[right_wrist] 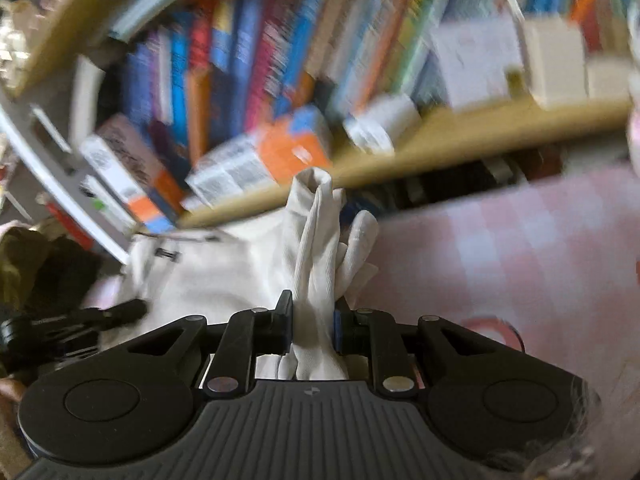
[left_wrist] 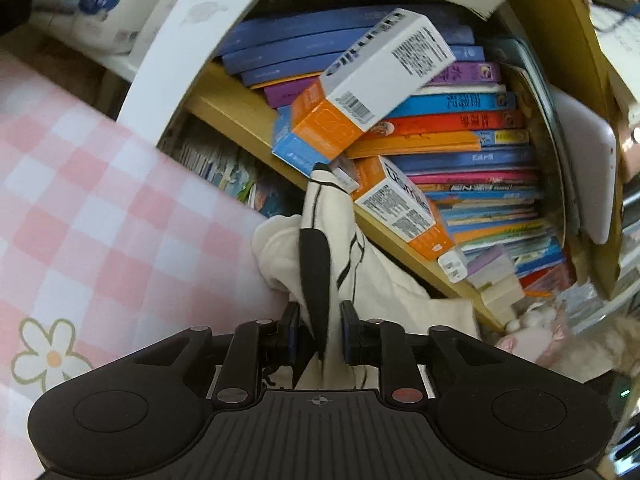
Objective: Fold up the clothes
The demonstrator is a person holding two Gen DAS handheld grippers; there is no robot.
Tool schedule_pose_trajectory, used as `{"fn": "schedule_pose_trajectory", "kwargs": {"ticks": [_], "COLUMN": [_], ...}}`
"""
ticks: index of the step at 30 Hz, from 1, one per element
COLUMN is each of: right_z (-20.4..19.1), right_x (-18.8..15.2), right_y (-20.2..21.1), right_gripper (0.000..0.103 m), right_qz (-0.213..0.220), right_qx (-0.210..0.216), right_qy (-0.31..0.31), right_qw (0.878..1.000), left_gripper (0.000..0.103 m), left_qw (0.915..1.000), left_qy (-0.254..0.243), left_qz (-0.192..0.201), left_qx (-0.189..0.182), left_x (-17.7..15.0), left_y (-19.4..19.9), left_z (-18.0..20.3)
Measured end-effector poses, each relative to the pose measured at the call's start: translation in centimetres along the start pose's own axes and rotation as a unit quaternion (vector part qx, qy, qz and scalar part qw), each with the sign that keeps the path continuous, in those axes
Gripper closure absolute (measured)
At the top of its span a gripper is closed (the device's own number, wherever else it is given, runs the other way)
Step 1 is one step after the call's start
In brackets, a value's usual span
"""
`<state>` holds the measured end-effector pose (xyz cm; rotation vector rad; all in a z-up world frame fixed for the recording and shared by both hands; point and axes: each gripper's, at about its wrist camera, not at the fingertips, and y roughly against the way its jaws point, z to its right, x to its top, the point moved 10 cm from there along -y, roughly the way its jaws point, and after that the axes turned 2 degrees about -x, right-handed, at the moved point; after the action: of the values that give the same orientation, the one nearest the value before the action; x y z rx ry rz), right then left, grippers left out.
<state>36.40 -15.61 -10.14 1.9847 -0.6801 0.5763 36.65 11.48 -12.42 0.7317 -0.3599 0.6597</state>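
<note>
A cream-white garment with black stripes hangs bunched between the fingers of my left gripper, which is shut on a fold of it. In the right wrist view the same white garment stands up in a twisted bunch, and my right gripper is shut on it. More of the cloth spreads left of the right gripper. Both grippers are lifted above a pink checked bedsheet, also visible in the right wrist view. The right wrist view is motion-blurred.
A wooden bookshelf packed with colourful books and orange-white boxes stands close behind the bed. A white curved rail crosses the upper left. A dark olive cloth and the other black gripper lie at the left.
</note>
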Motion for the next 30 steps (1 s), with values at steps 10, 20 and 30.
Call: {"fn": "schedule_pose_trajectory", "kwargs": {"ticks": [10, 20, 30], "right_z": [1.9, 0.2, -3.4], "right_x": [0.4, -1.9, -6.1], "right_y": [2.2, 8.4, 13.9], "right_gripper": [0.059, 0.025, 0.01], "right_qz": [0.015, 0.062, 0.091], "right_qx": [-0.031, -0.071, -0.117], "right_qy": [-0.064, -0.003, 0.125], "right_qw": [0.997, 0.996, 0.981], "left_gripper": [0.043, 0.031, 0.009], "left_qw": [0.9919, 0.98, 0.9545], "left_qy": [-0.054, -0.102, -0.172], "left_qz": [0.039, 0.068, 0.076], "left_qx": [0.108, 0.157, 0.231], "left_x": [0.8, -3.9, -10.3], "left_y": [3.7, 9.3, 12.1], "left_z": [-1.3, 2.6, 6.8]}}
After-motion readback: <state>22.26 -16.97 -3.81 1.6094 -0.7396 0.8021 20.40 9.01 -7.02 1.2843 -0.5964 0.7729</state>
